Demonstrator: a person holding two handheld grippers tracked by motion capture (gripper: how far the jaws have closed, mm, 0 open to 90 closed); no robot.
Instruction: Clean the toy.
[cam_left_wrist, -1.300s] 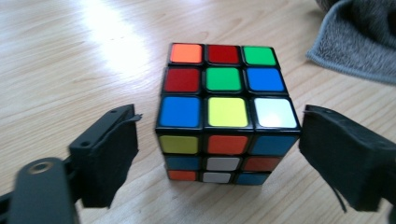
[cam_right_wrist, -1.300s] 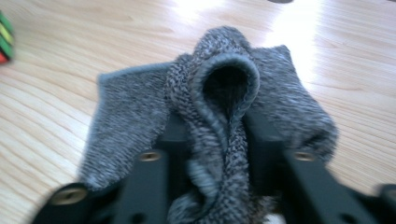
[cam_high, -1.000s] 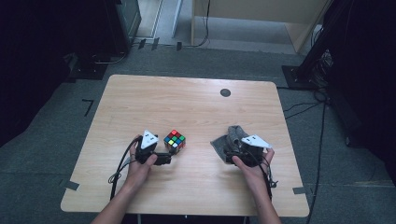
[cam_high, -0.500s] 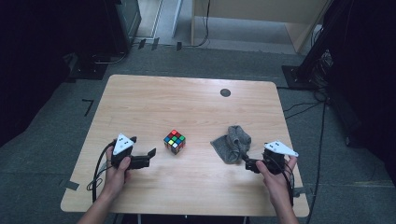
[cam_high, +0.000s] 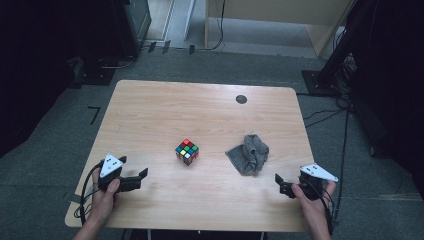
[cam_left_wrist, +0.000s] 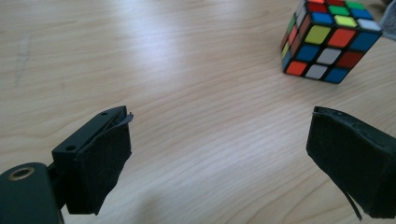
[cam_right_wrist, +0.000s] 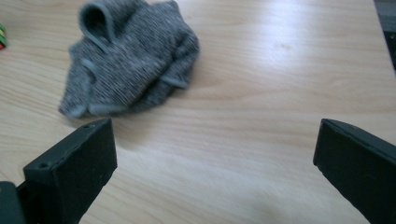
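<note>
A scrambled colour cube (cam_high: 187, 151) sits near the middle of the wooden table (cam_high: 150, 110), and in the left gripper view the cube (cam_left_wrist: 329, 42) lies ahead to the upper right. A crumpled grey cloth (cam_high: 248, 153) lies to the cube's right. My left gripper (cam_high: 136, 169) rests at the near left, apart from the cube, and its jaws (cam_left_wrist: 219, 154) stand open with bare wood between them. My right gripper (cam_high: 280, 184) is at the near right, below the cloth. It is open (cam_right_wrist: 215, 149) and empty, with the cloth (cam_right_wrist: 128, 58) ahead to the left.
A small black round grommet (cam_high: 241, 99) sits in the table top at the back right. The table's near edge runs just behind both hands. Dark stands and cables (cam_high: 325, 115) lie on the grey floor around the table.
Both hands have drawn apart and towards the near edge. The left gripper moved left away from the cube, the right gripper moved right off the cloth. Cube and cloth stay put.
</note>
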